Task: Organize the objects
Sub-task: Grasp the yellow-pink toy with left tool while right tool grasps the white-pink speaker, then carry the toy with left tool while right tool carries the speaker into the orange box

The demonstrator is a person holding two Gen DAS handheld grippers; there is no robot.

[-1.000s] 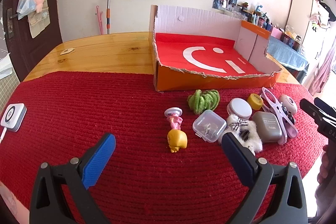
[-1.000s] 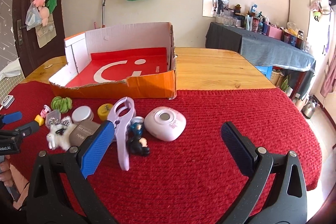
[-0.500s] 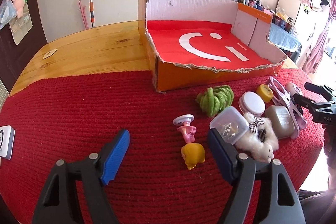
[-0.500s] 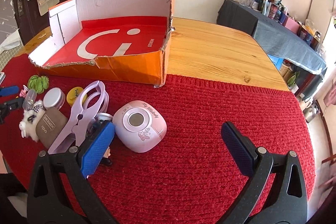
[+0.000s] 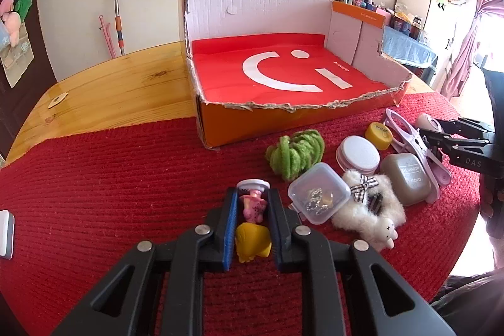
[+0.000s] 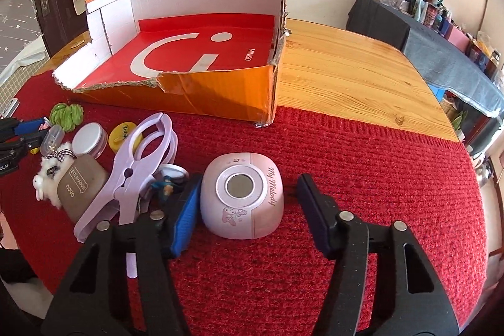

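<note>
My left gripper (image 5: 252,203) is shut on a small figurine (image 5: 253,224) with a pink body and yellow head, lying on the red mat. My right gripper (image 6: 247,191) is open, its fingers either side of a pink "My Melody" case (image 6: 242,199); the left pad touches or nearly touches it, the right pad stands apart. An open orange cardboard box (image 5: 283,122) with a red floor stands behind the objects, also in the right wrist view (image 6: 220,96). The right gripper shows at the right edge of the left wrist view (image 5: 453,137).
On the red mat (image 5: 110,178) lie a green yarn scrunchie (image 5: 296,153), a clear plastic box (image 5: 318,197), a white fluffy clip (image 5: 371,210), a round tin (image 5: 357,151), a yellow cap (image 5: 378,136), a grey eyeshadow case (image 6: 82,188) and a lilac clamp (image 6: 135,166). A white device (image 5: 6,233) lies far left.
My left gripper moved forward and closed on the figurine. My right gripper moved down and forward so its fingers flank the pink case, and narrowed.
</note>
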